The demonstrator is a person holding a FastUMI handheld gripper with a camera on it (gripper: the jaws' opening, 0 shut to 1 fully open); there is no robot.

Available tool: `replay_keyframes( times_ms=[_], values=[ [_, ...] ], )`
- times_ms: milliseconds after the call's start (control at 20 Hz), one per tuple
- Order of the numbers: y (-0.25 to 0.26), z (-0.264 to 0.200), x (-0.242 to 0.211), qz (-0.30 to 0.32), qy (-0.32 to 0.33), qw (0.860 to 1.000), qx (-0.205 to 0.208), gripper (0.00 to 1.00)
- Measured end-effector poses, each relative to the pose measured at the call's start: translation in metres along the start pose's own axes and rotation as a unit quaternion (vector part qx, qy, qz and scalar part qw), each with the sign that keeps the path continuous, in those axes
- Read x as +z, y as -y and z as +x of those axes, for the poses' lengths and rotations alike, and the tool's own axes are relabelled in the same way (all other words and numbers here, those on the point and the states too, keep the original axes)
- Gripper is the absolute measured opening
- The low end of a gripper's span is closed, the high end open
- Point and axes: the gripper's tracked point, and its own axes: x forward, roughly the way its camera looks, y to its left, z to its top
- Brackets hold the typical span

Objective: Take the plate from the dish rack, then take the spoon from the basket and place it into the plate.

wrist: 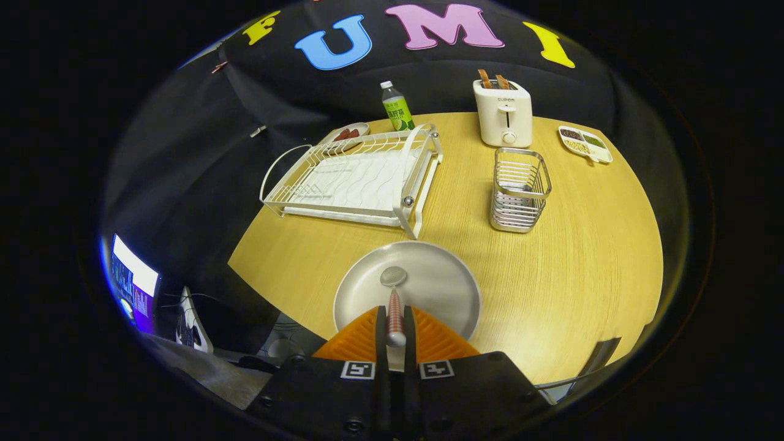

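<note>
Sitting at the left of the wooden surface (582, 257), the white dish rack (355, 180) has a small dish (350, 133) and a green-labelled bottle (397, 108) behind it. Nearer, the grey plate (438, 285) lies flat just ahead of the tongs (395, 324), which are clamped on the spoon (394, 300) handle, its bowl over the plate's middle. Further right stand the wire basket (519, 190), a white toaster (503, 112) and a divided snack tray (585, 144).
</note>
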Motion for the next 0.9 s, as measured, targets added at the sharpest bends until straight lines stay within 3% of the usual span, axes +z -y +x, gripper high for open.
replay_keyframes(
  times_ms=[450,550,650,800,900],
  values=[
    [0.007,0.005,-0.005,0.026,-0.001,1.0,-0.017,0.18],
    [0.011,0.005,-0.004,0.026,-0.001,0.999,-0.031,0.36],
    [0.021,0.004,-0.006,0.014,-0.005,0.998,-0.054,0.42],
    [0.02,0.0,-0.006,-0.007,-0.008,0.998,-0.068,0.95],
    [0.016,-0.002,-0.001,-0.018,-0.006,0.997,-0.073,0.93]
  ],
)
